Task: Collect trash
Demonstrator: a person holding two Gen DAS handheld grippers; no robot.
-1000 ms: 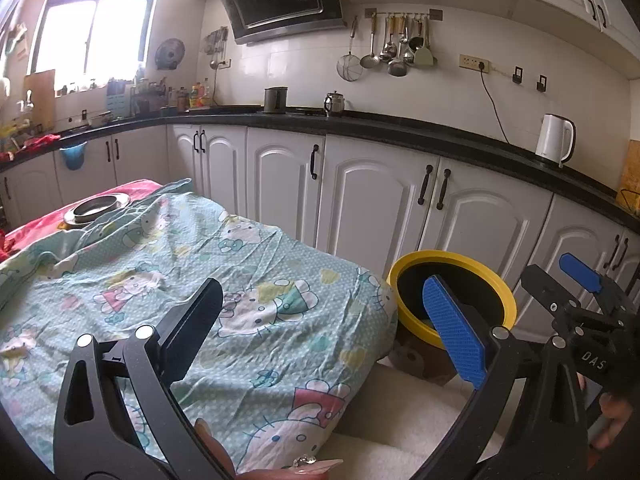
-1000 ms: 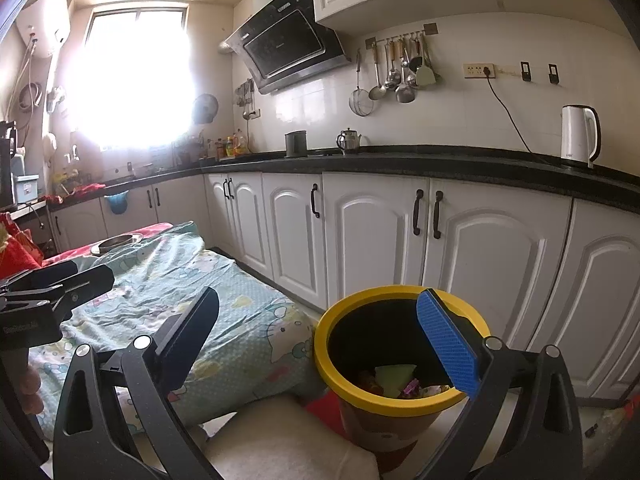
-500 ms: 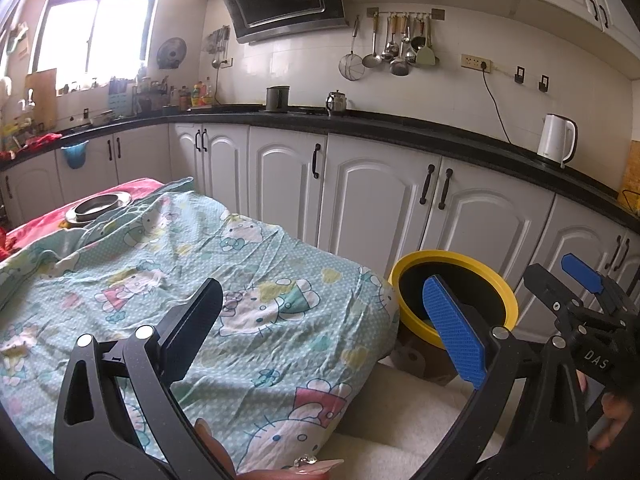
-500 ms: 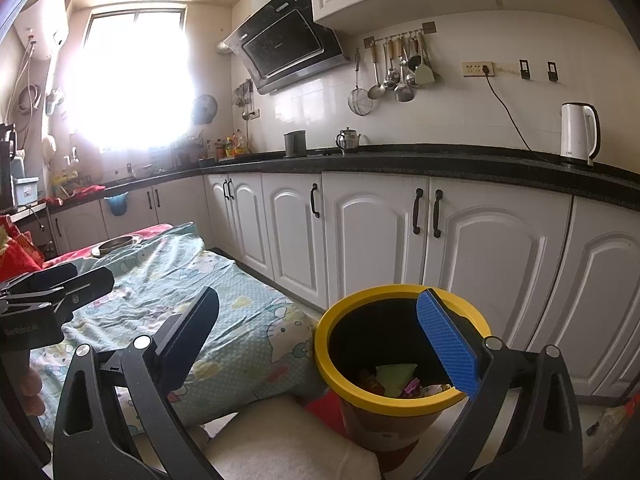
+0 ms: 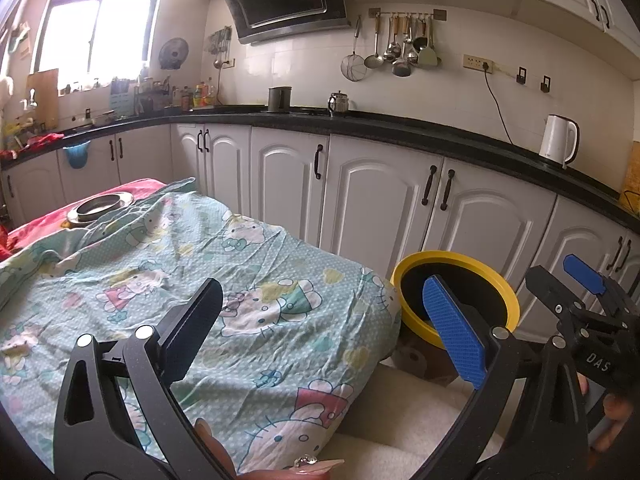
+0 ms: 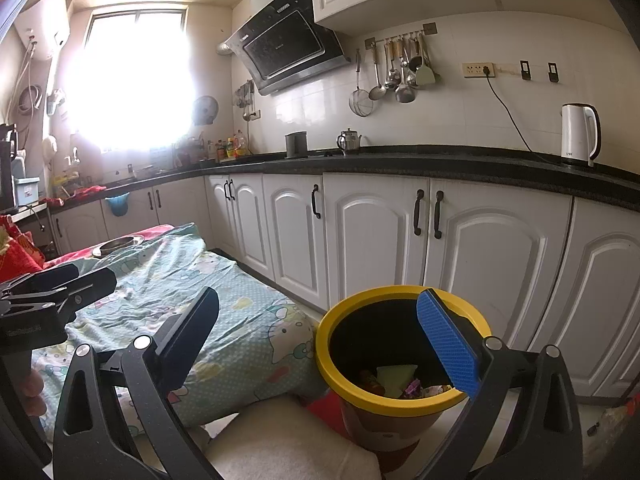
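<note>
A: Where is the trash?

B: In the yellow-rimmed bin (image 6: 400,364) on the floor at the right, near the cabinets; wrappers lie at its bottom.

A: And the claws?

B: The left claw (image 5: 320,332) and right claw (image 6: 320,332) are both spread wide, grasping nothing.

A: Which step is this?

B: Probably the end, or a search. The cloth-covered worktop (image 5: 160,264) shows no scraps. Next, scan for any remaining litter.
</note>
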